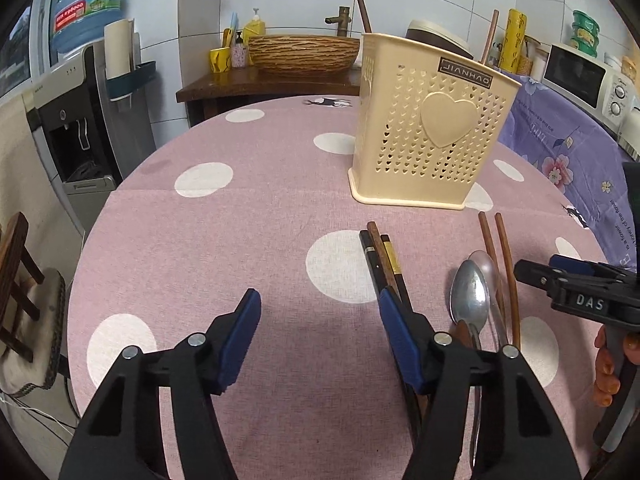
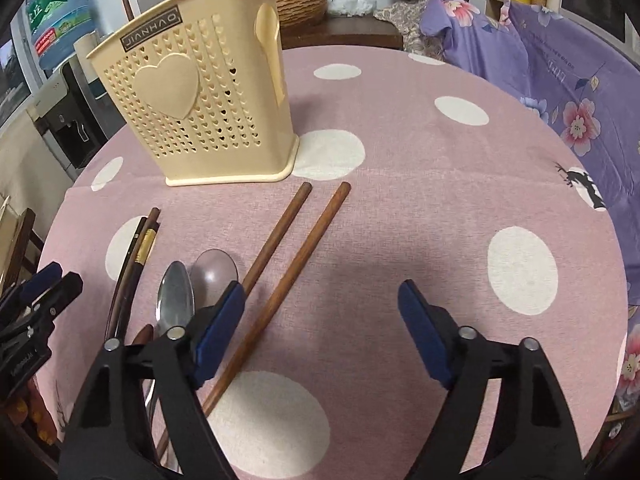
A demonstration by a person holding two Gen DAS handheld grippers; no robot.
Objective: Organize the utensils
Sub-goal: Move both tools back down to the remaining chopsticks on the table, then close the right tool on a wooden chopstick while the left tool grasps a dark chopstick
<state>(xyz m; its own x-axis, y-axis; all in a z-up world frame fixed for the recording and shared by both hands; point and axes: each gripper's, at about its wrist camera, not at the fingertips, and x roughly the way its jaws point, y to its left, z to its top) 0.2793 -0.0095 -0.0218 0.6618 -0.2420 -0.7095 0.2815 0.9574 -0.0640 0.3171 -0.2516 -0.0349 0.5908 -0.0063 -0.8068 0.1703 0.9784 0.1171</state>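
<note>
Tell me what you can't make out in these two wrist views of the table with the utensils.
- Utensil holder interior: both views, walls hide it; only stick tops show.
- Spoons' handles: left wrist view, left gripper finger covers them.
- Dark chopsticks: right wrist view, near ends hidden behind right gripper.
- Brown chopsticks' near ends: same.

Right gripper (image 2: 320, 312) open over brown chopsticks (image 2: 298, 260).
</note>
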